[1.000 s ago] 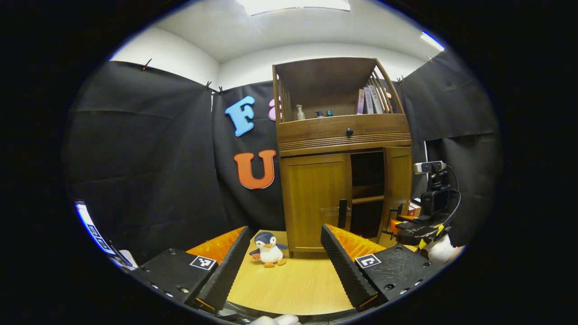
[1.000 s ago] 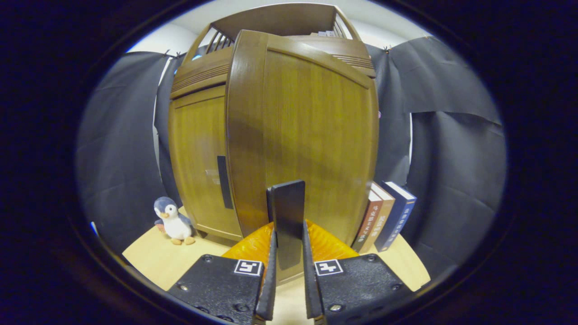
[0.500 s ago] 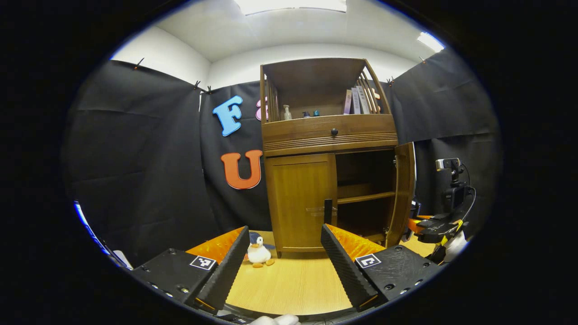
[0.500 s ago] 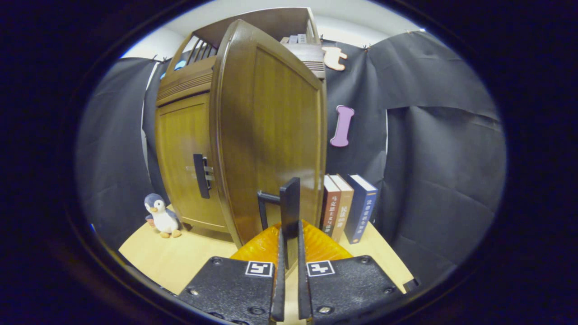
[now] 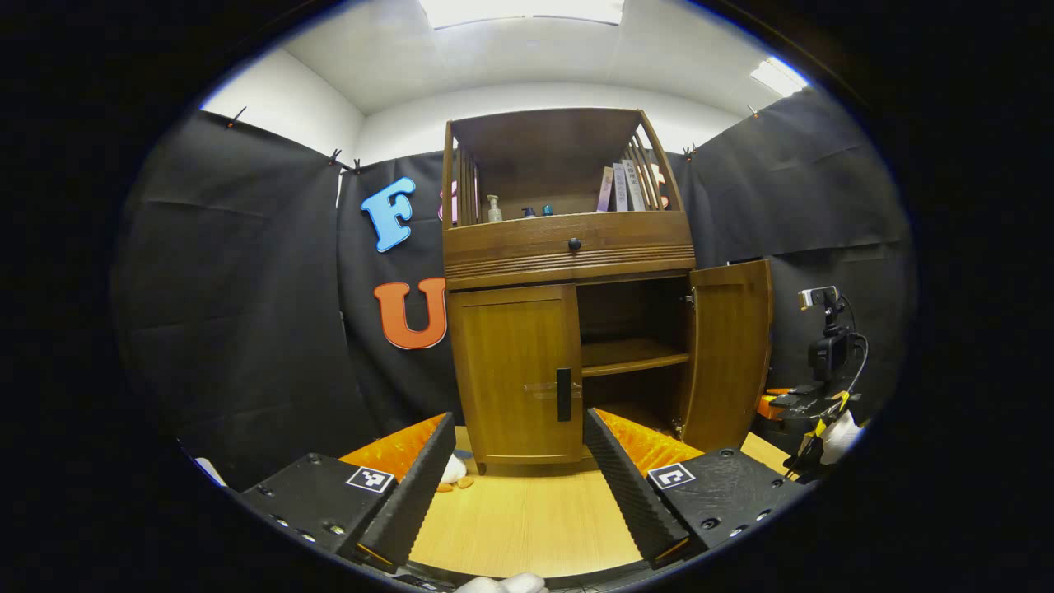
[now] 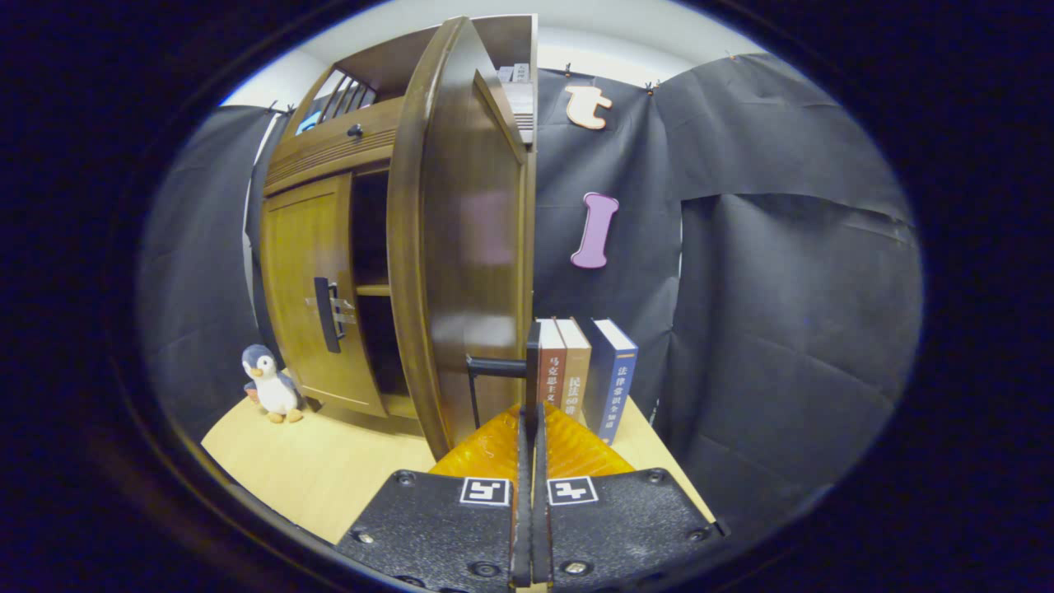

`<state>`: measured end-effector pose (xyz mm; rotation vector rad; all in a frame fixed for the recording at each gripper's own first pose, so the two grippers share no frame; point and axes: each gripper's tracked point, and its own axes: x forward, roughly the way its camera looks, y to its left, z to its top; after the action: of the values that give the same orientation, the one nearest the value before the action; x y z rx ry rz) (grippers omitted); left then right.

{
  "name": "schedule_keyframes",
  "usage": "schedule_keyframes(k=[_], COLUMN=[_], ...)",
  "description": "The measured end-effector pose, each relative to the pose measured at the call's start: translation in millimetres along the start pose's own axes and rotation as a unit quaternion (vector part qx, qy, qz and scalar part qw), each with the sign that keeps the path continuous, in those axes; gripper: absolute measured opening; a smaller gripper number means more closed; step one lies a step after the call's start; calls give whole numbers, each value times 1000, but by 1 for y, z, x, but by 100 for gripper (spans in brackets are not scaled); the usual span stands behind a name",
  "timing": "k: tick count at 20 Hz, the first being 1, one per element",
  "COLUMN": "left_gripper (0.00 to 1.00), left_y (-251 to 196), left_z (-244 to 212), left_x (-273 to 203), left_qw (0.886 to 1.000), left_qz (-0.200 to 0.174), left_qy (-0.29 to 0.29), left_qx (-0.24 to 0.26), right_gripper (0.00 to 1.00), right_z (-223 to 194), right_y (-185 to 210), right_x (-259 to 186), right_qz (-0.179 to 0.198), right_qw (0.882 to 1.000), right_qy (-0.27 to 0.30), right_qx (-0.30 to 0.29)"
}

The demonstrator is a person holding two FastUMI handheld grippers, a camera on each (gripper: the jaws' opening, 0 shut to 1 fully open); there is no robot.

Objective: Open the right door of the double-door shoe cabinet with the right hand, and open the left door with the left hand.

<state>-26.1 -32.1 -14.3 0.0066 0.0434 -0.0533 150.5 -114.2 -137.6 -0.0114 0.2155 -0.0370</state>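
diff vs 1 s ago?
The right door has swung from partly ajar to wide open, pulled by the right gripper, which stays clamped on the right door's handle. The shelf inside is now exposed. The left gripper stays open and short of the cabinet; the left door stays closed.

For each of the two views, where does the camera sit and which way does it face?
Left gripper view: rides on the open left claw, back from the cabinet, facing its front; its own fingers show at the bottom.
Right gripper view: rides on the right claw, shut on the right door's handle, facing along the open right door toward books.
Shared: closed left door, right door, penguin toy.
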Motion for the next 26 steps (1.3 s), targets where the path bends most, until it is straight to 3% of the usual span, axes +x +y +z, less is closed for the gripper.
schedule_keyframes(k=[8, 18, 22, 24, 25, 26], left_gripper=[96, 96, 96, 96, 96, 96], left_y=[-24, -33, -36, -37, -37, -36], left_z=[-1, 6, 9, 6, 4, 4], left_x=[10, 25, 32, 36, 38, 40], left_qw=[1000, 1000, 999, 999, 999, 999], left_qz=[-12, 23, 32, 32, 31, 30], left_qy=[4, -1, -1, 3, 4, 5], left_qx=[3, -1, -6, -10, -12, -14], right_gripper=[4, 4, 6, 13, 22, 20], right_z=[3, 6, 5, 6, 11, 16], right_y=[-30, -44, -45, -46, -49, -54], right_x=[3, 17, 17, 14, 9, 5], right_qz=[48, 124, 123, 118, 112, 105], right_qw=[999, 992, 992, 993, 994, 994], right_qy=[-8, 4, 5, 13, 7, 2], right_qx=[11, -29, -24, -2, 5, 8])
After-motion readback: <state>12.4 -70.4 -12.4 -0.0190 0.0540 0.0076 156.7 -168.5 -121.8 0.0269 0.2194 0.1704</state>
